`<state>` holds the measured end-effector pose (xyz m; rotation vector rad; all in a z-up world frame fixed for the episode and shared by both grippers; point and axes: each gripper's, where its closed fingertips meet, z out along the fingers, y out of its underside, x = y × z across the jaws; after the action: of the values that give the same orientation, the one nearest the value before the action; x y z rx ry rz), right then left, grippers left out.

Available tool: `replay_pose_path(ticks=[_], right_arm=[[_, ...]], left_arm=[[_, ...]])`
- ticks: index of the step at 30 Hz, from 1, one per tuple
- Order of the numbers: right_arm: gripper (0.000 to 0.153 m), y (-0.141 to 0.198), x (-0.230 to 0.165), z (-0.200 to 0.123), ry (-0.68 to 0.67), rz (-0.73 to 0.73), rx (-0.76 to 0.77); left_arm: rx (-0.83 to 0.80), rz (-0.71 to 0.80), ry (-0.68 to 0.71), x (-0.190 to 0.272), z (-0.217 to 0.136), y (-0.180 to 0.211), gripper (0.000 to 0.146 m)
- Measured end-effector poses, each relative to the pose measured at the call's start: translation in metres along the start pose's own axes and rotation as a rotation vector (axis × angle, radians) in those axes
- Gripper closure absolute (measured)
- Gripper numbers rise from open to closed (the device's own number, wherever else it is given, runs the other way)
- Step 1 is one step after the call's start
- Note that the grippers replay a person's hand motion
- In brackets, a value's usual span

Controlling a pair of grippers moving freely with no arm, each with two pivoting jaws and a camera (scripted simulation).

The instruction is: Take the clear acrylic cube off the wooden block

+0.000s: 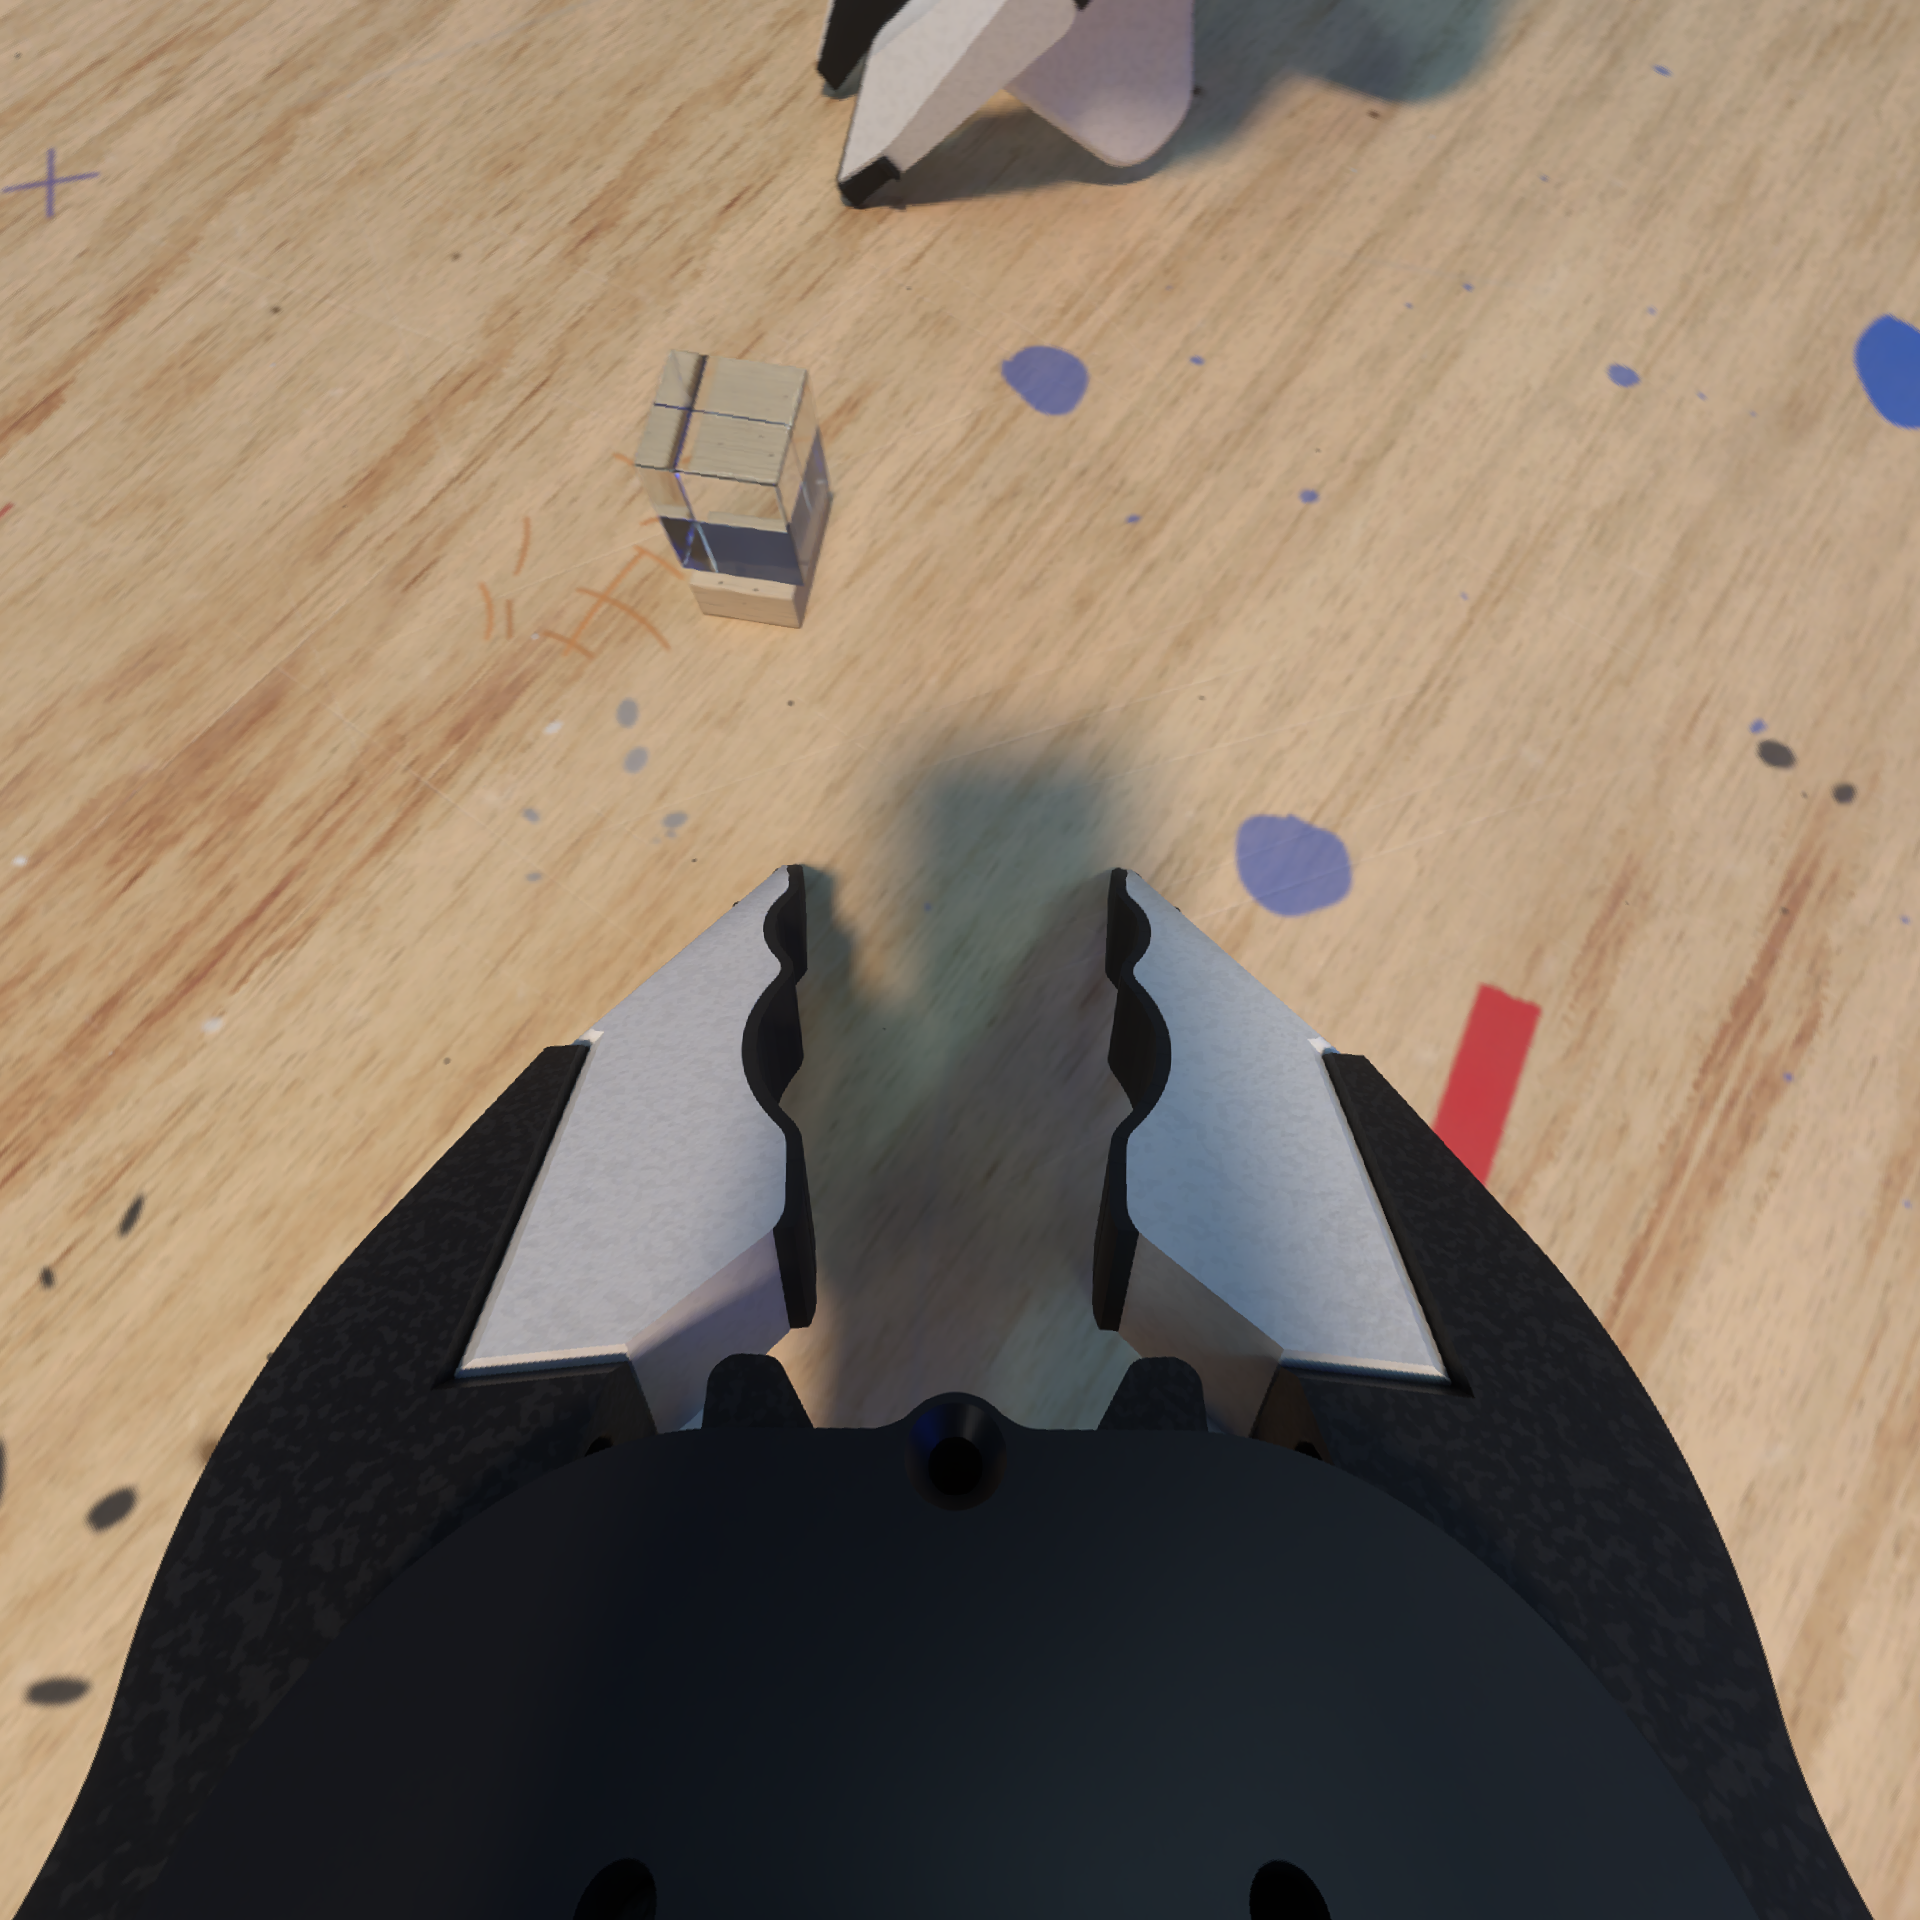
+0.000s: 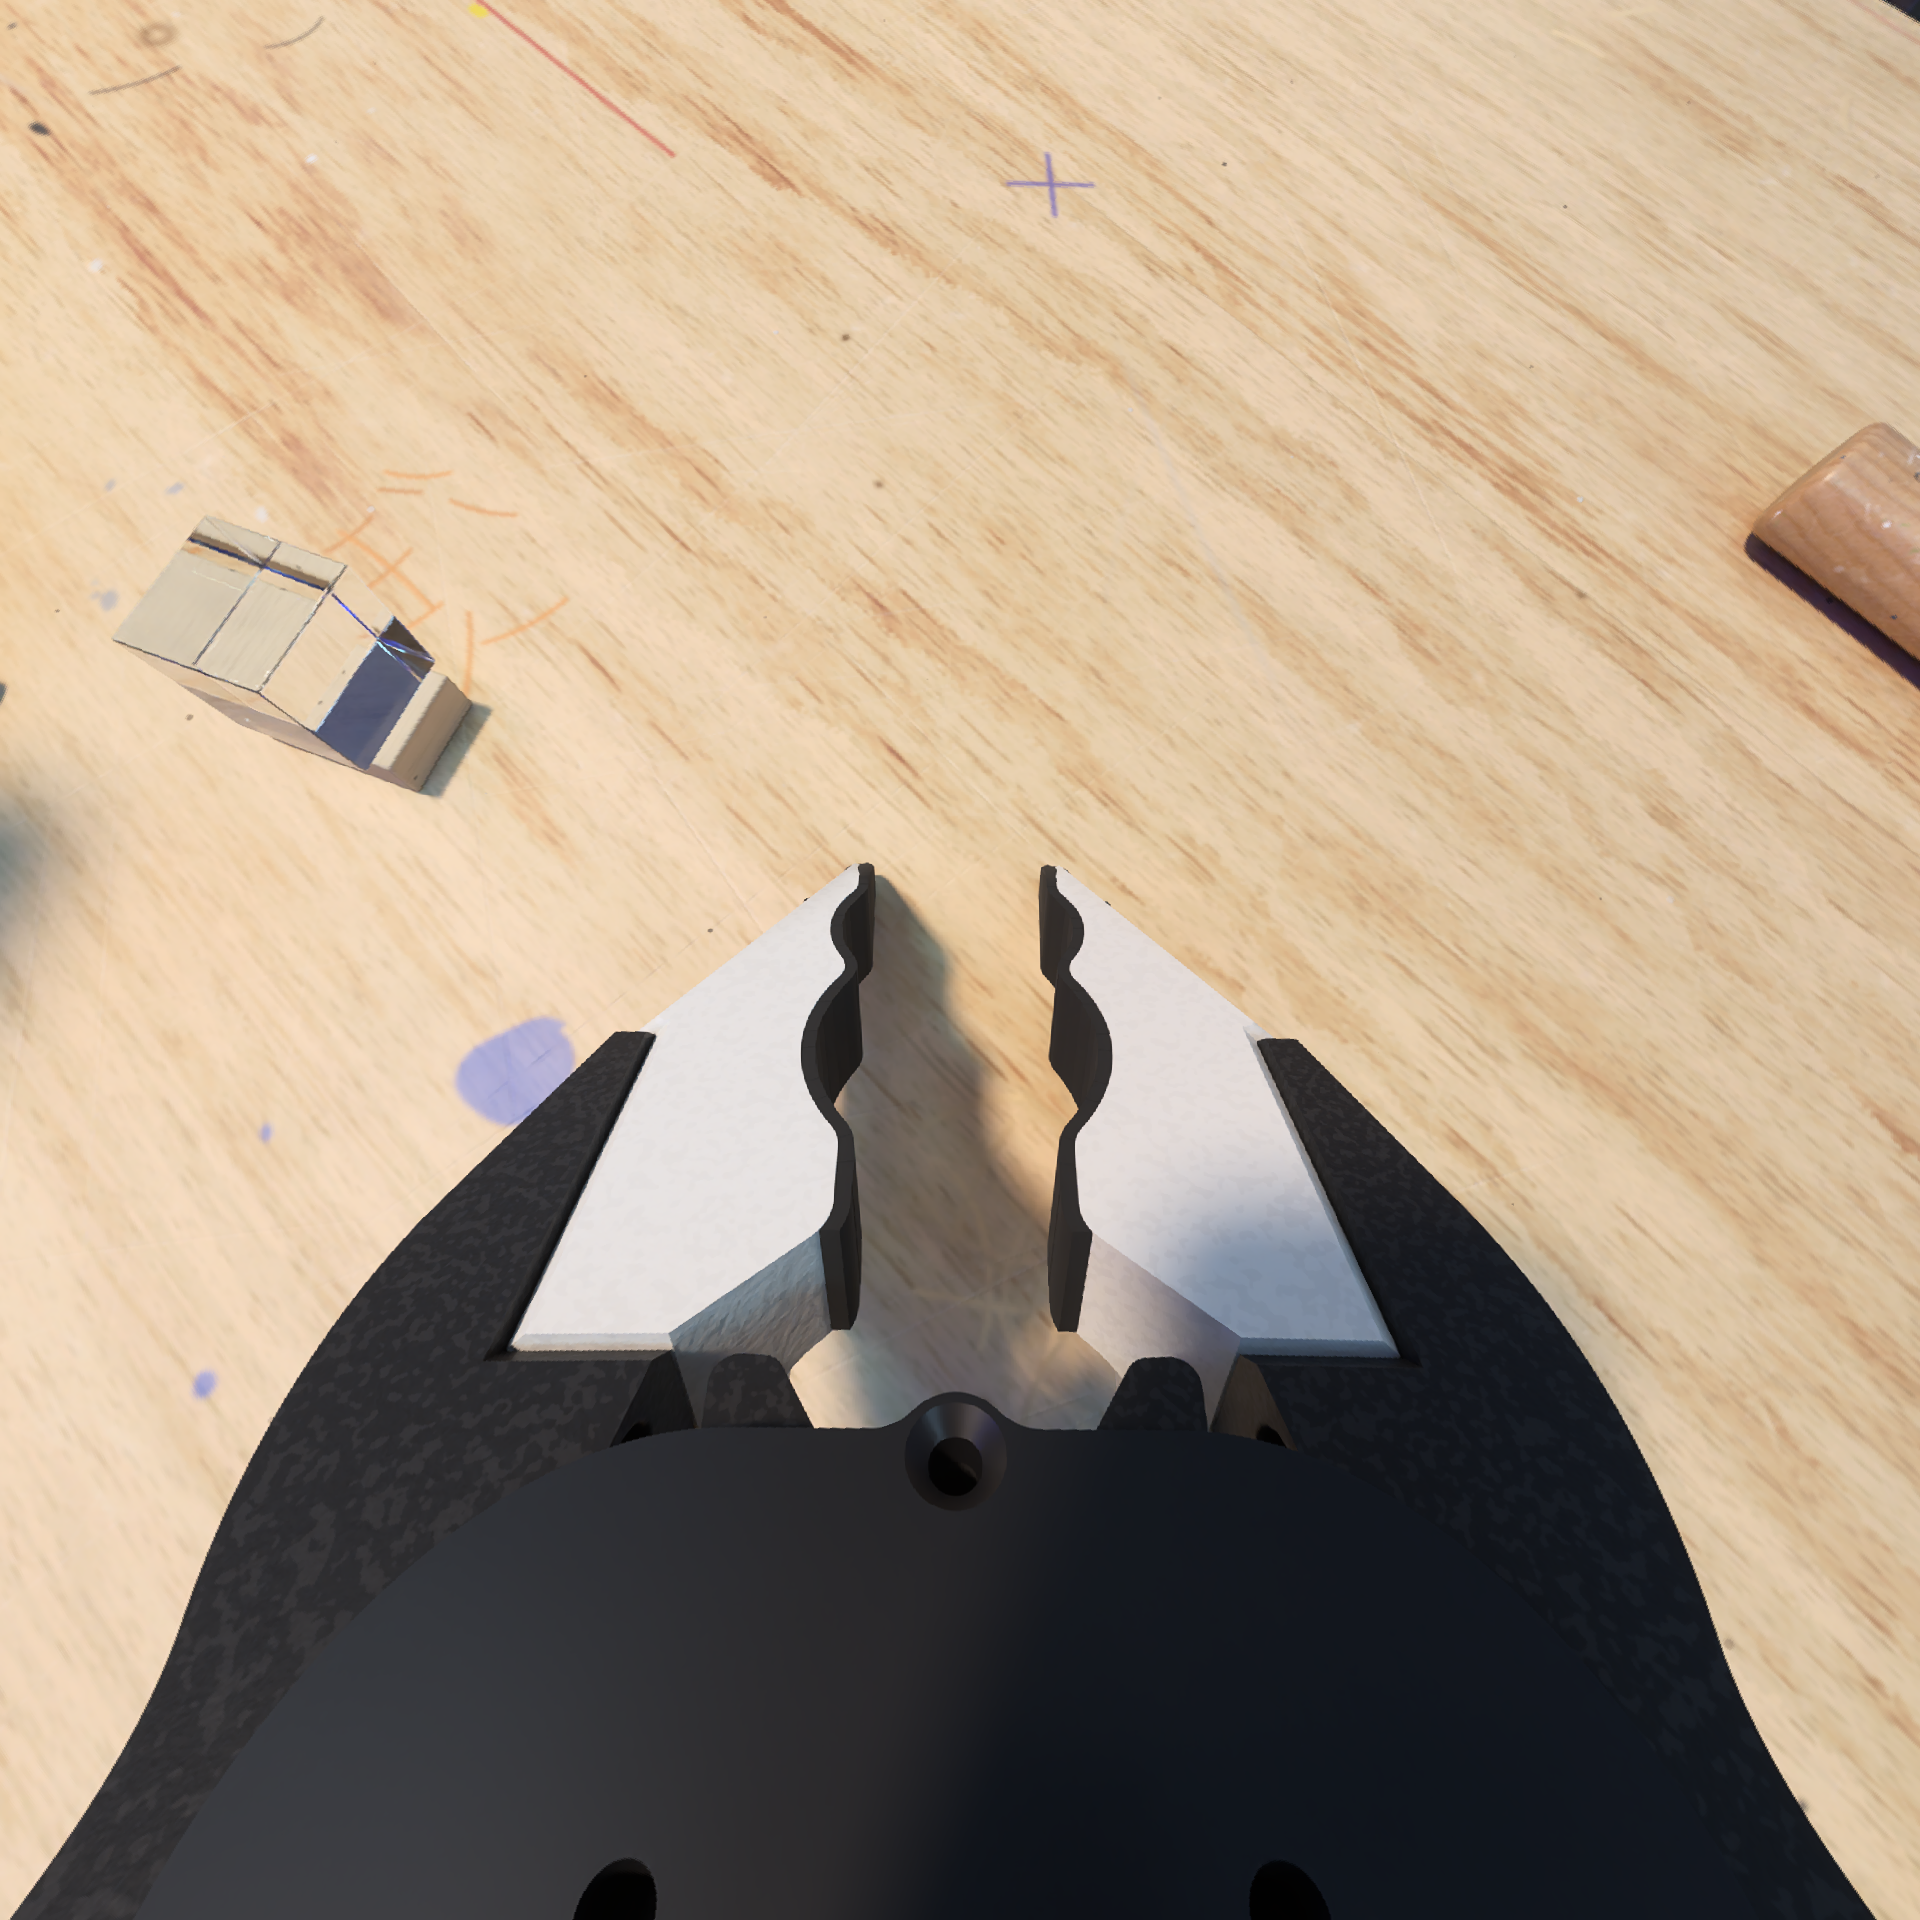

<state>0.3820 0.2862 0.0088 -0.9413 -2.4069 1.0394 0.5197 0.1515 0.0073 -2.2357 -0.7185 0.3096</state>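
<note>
A clear acrylic cube point(image 1: 727, 468) sits on a small wooden block point(image 1: 750, 601) on the wooden tabletop, ahead and a little left of my left gripper point(image 1: 956, 883), which is open and empty. In the right wrist view the cube point(image 2: 265, 639) on its block point(image 2: 426, 732) lies far to the left of my right gripper point(image 2: 958, 883), which is open and empty. The right gripper also shows at the top of the left wrist view point(image 1: 935, 114), beyond the cube.
The tabletop point(image 1: 1351, 582) bears blue paint blots point(image 1: 1291, 862), a red stripe point(image 1: 1486, 1081) and orange scribbles point(image 1: 613, 603) beside the block. A rounded wooden piece point(image 2: 1849, 530) lies at the right edge of the right wrist view.
</note>
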Motion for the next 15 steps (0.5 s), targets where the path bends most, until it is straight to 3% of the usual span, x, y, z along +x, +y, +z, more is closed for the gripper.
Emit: replay_pose_path(ticks=[8, 15], right_arm=[[0.122, 0.0, -0.001, 0.0, 0.002, -0.012, -0.009], [0.121, 0.0001, -0.0008, 0.0001, -0.002, -0.003, -0.005]], left_arm=[[0.012, 0.077, 0.008, 0.0097, -0.0019, -0.0006, 0.096], [0.006, 0.067, 0.004, 0.0013, -0.0067, 0.0033, 0.092]])
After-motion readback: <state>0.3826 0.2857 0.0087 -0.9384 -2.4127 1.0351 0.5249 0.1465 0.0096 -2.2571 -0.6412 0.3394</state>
